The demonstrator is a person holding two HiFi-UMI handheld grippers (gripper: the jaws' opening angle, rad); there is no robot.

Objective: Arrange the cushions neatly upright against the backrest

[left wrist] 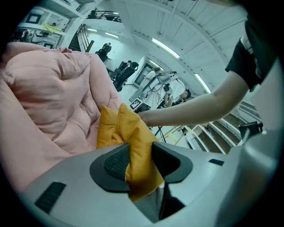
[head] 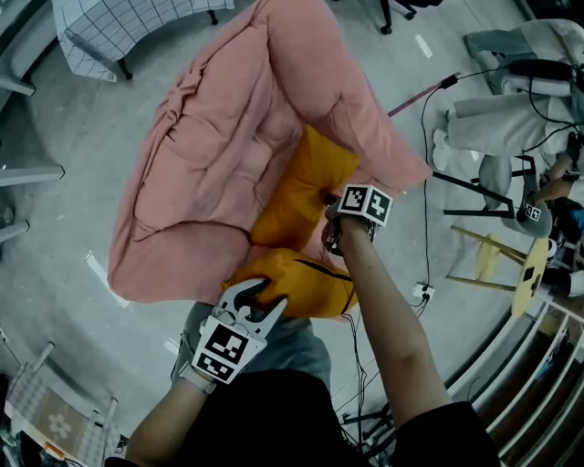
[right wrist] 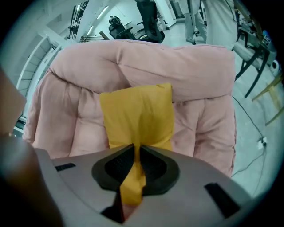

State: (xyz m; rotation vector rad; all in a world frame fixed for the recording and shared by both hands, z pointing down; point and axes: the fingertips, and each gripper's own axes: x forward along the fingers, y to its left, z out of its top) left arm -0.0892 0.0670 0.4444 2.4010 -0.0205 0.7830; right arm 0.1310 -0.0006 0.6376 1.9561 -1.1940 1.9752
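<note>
Two orange cushions lie on a pink padded sofa (head: 219,164). The farther cushion (head: 301,187) leans against the pink backrest (right wrist: 177,71), and my right gripper (head: 330,219) is shut on its near edge. In the right gripper view that cushion (right wrist: 137,115) stands nearly upright, with a fold of it pinched between the jaws of the right gripper (right wrist: 136,166). The nearer cushion (head: 297,283) sits at the seat's front edge. My left gripper (head: 255,294) is shut on it; in the left gripper view the left gripper (left wrist: 140,162) squeezes its orange corner (left wrist: 135,142).
A yellow wooden stool (head: 497,260) and black cables (head: 429,119) are on the grey floor to the right. A checked chair (head: 119,27) stands at the top left. A person (head: 511,119) sits at the far right. Shelving runs along the lower right.
</note>
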